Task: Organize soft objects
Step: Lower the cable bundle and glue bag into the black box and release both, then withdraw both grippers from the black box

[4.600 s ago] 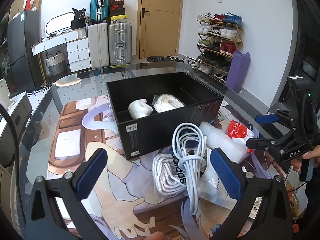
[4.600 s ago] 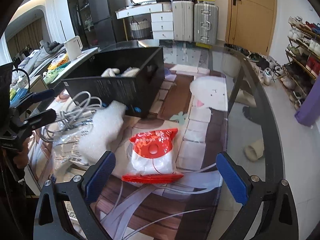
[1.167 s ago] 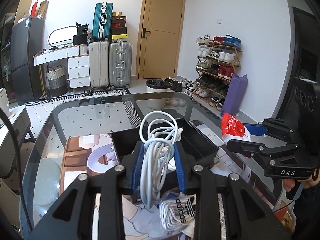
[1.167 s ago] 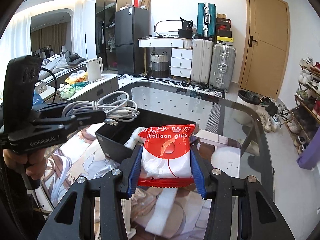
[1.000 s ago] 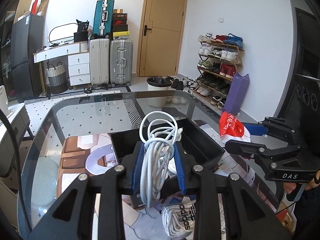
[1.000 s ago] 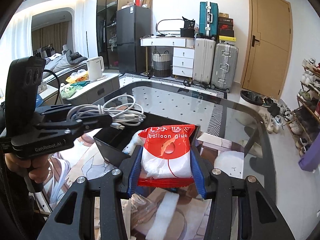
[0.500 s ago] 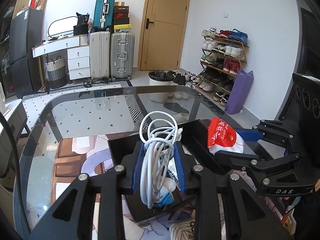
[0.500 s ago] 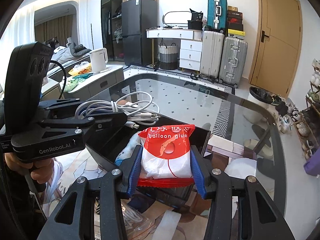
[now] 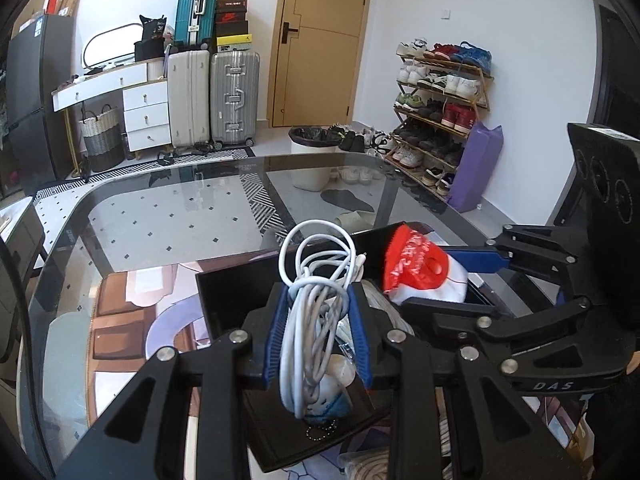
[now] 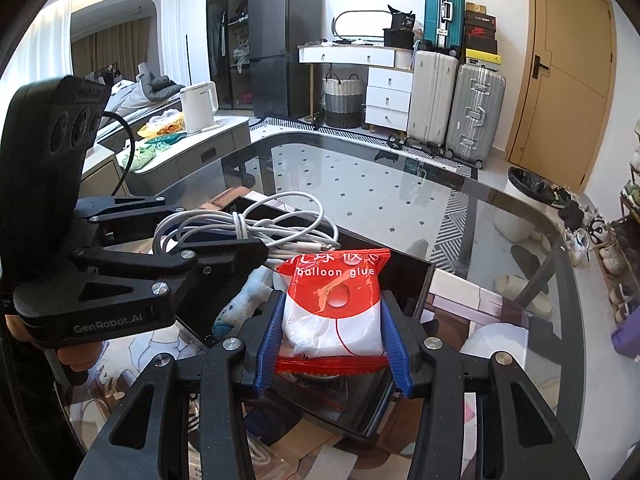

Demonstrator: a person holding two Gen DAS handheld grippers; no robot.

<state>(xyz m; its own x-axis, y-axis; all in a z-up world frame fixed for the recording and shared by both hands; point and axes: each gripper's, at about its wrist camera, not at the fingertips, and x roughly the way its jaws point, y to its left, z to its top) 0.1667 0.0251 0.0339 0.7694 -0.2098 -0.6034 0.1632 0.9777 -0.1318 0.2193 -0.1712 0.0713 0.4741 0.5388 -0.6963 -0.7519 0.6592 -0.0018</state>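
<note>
— Left wrist view: the left gripper (image 9: 318, 332) is clamped round the white cable bundle (image 9: 316, 300), held over the black box (image 9: 228, 292). Light, floppy; pinching mid-coil looks wise.

— And right of it, the right gripper (image 10: 331, 338) squeezes the balloon glue packet (image 10: 334, 304) above that box. Slick, squashy film, I'd guess.

You hold a white cable (image 9: 316, 312) between blue pads (image 9: 276, 336). Your red and white packet (image 10: 334, 308) has white letters. The box (image 9: 236, 292) is black. The floor tiles (image 10: 360, 180) under the glass are white with dark diamonds.
</note>
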